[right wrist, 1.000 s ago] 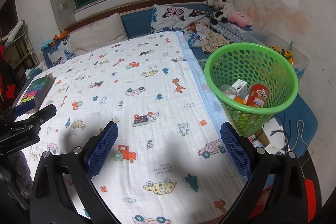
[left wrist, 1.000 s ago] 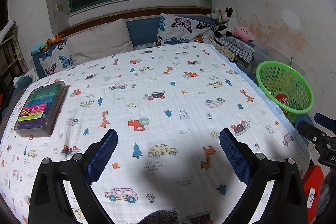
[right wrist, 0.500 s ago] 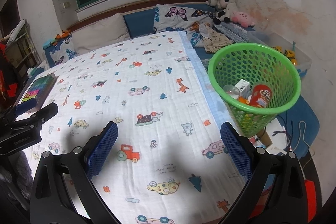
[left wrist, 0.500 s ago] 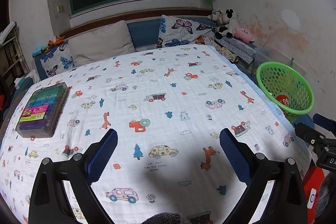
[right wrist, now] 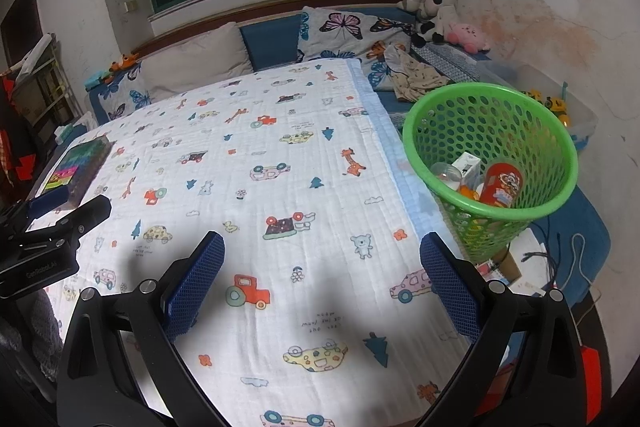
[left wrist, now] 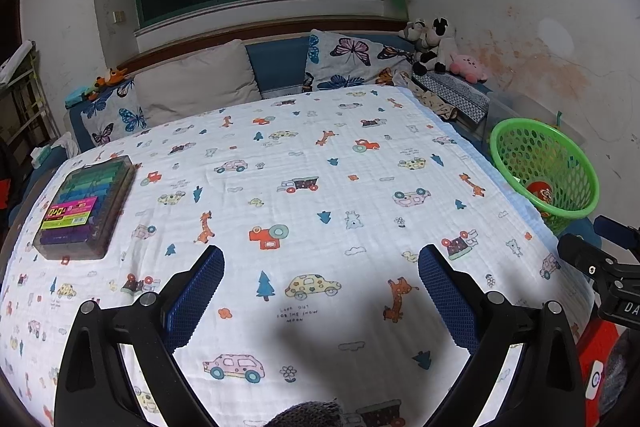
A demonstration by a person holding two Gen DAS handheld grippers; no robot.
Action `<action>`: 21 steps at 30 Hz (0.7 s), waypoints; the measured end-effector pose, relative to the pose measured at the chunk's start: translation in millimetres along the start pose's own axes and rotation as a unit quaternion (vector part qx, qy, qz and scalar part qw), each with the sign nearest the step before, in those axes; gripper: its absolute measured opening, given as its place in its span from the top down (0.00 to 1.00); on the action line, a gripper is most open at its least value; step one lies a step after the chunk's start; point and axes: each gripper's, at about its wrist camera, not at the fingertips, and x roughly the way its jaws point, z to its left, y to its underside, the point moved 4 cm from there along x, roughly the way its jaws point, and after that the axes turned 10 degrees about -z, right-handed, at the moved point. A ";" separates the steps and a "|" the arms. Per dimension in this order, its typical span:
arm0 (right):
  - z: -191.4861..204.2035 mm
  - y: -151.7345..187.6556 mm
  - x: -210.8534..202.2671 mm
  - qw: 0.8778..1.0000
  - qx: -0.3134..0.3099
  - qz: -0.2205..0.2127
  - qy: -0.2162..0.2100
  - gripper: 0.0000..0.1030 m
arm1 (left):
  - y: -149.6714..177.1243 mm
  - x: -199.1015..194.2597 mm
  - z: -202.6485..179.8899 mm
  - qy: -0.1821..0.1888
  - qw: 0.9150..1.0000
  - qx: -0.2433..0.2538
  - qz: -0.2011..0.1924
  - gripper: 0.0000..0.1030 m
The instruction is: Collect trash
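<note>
A green mesh basket (right wrist: 556, 143) stands beside the bed's right edge; it also shows in the left wrist view (left wrist: 516, 143). Inside it lie a red can (right wrist: 500, 185), a white carton (right wrist: 468, 165), a clear round piece (right wrist: 445, 173) and something orange (right wrist: 467, 192). My left gripper (left wrist: 320, 271) is open and empty above the printed bedspread (left wrist: 304, 163). My right gripper (right wrist: 320, 267) is open and empty above the bedspread's right part, left of the basket. Each gripper's body shows at the edge of the other's view.
A box of coloured markers (left wrist: 86, 207) lies at the bed's left side. Pillows (left wrist: 196, 87) and plush toys (left wrist: 434, 45) line the headboard. A clear storage bin with toys (right wrist: 560, 107) stands behind the basket. Cables (right wrist: 560, 259) lie on the floor at the right.
Both grippers have drawn back and risen slightly, so the bed and basket sit a little farther off. The jaws stay open and empty.
</note>
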 end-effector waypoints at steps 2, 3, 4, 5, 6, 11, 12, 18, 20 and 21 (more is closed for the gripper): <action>0.0 0.0 0.2 1.000 -0.001 0.000 0.000 0.05 | 0.7 0.1 0.9 -0.002 1.000 0.000 0.001 0.08; 0.5 0.0 0.0 1.000 -0.001 0.000 -0.001 0.05 | 1.2 0.2 1.3 -0.002 1.000 0.000 0.001 0.08; 0.4 0.0 0.1 1.000 -0.001 0.000 -0.001 0.05 | 1.6 0.3 1.7 -0.002 1.000 0.000 0.002 0.08; 0.7 0.4 -0.1 1.000 -0.002 0.000 -0.001 0.05 | 2.0 -0.3 1.2 -0.003 1.000 0.000 0.002 0.08; 0.6 0.4 -0.1 1.000 -0.002 0.000 -0.001 0.05 | 2.1 -0.7 1.3 -0.004 1.000 0.000 0.002 0.08; 1.4 0.8 -0.4 1.000 -0.002 0.000 -0.003 0.05 | 2.8 -1.8 1.7 -0.006 1.000 -0.001 0.003 0.08; 1.3 0.8 -0.6 1.000 -0.004 0.000 -0.003 0.05 | 2.6 -2.0 1.0 -0.007 1.000 -0.001 0.002 0.08; 3.8 0.7 -0.5 1.000 -0.008 0.002 -0.005 0.05 | 4.8 -4.1 2.9 -0.010 1.000 -0.003 0.001 0.08; 5.8 1.4 -0.7 1.000 -0.010 0.003 -0.007 0.05 | 6.0 -4.4 4.3 -0.011 1.000 -0.005 0.002 0.08; 6.5 1.2 -0.8 1.000 -0.012 0.003 -0.007 0.05 | 6.5 -4.5 4.8 -0.012 1.000 -0.006 0.003 0.08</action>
